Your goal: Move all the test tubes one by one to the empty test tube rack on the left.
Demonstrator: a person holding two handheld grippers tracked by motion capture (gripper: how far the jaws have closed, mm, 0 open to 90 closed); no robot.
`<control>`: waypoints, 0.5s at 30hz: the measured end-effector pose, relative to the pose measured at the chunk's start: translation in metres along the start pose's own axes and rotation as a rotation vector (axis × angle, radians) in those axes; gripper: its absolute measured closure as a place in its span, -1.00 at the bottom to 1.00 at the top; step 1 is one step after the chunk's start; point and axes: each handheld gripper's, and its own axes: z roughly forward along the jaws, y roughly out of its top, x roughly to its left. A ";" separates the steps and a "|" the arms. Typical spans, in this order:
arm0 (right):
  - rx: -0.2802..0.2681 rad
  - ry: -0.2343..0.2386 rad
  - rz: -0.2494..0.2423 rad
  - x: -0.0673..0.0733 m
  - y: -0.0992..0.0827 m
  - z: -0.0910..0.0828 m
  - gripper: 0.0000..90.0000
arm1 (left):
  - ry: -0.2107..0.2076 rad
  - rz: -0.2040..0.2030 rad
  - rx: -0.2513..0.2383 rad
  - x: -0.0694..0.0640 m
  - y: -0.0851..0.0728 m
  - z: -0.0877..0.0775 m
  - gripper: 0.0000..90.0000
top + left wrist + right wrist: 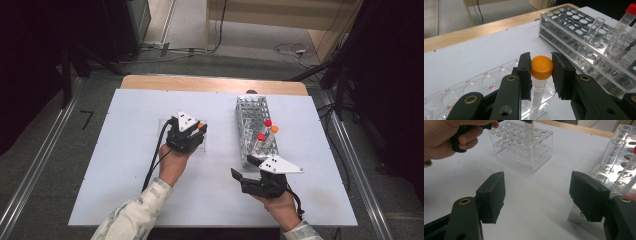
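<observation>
Nearest the person, the right gripper (246, 168) is hovering low over the white tabletop (125, 165) with its fingers (491, 197) spread wide and nothing between them. Just beside its right finger, the near end of the metal rack (250, 120) is standing, with several capped tubes (265, 134) sitting upright in its near holes and at least one open glass tube in it too.

Farther out, the left gripper (197, 131) is holding an orange-capped tube (541, 75); its fingers (525, 72) are pressing narrowly on both sides of the orange cap, and the tube is hanging upright below them. The tube's lower end is sitting at the clear rack (474, 86), at the rack's near corner as the left gripper view shows it, though whether it is fully seated in a hole or only partway down cannot be told.

Judging from this, the work of moving tubes between the two racks is early or midway: one tube is in hand at the clear rack, whose other holes are looking empty, and the capped tubes are waiting in the metal rack.
</observation>
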 end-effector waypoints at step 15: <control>-0.004 -0.007 0.001 -0.003 0.000 -0.002 -0.38 | -0.076 -0.037 -0.019 0.000 0.001 -0.012 -0.29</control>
